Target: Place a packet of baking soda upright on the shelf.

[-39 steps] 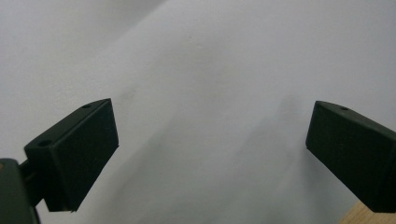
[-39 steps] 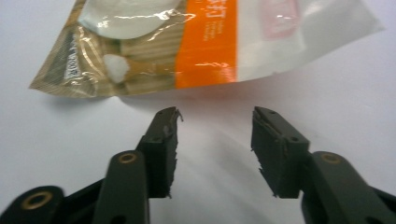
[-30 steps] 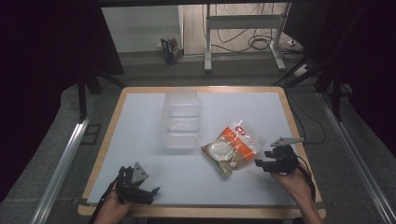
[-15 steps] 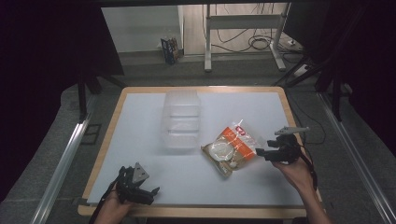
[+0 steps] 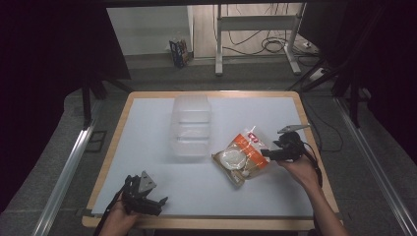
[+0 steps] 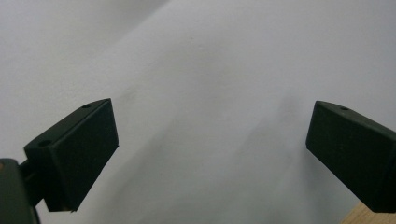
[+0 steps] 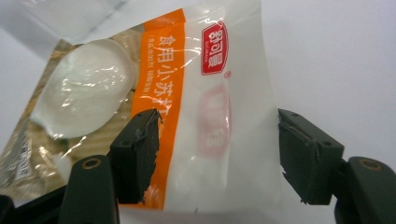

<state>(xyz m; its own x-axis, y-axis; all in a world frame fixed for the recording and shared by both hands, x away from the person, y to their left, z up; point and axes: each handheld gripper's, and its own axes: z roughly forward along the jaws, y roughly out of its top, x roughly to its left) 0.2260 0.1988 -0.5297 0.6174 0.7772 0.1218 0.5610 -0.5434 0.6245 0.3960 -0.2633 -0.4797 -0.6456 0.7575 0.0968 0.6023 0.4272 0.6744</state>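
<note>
High view: right gripper, jaws spread, straddles the orange-and-white packet at 4 o'clock on the table; left gripper, jaws wide, empty, at 7 o'clock.

A: What writing can be read here?

B: Only the print on the food pouch, seen in the right gripper view, lying between the jaws of the right gripper.

A: What does it say?

B: An orange band runs down the pouch just above the one jaw, with white Chinese characters reading 食用小苏打. Farther from the gripper sits a red badge with white Chinese characters, too small to read surely.

A: Anything else?

B: In the high view the pouch print is too small to read.
</note>
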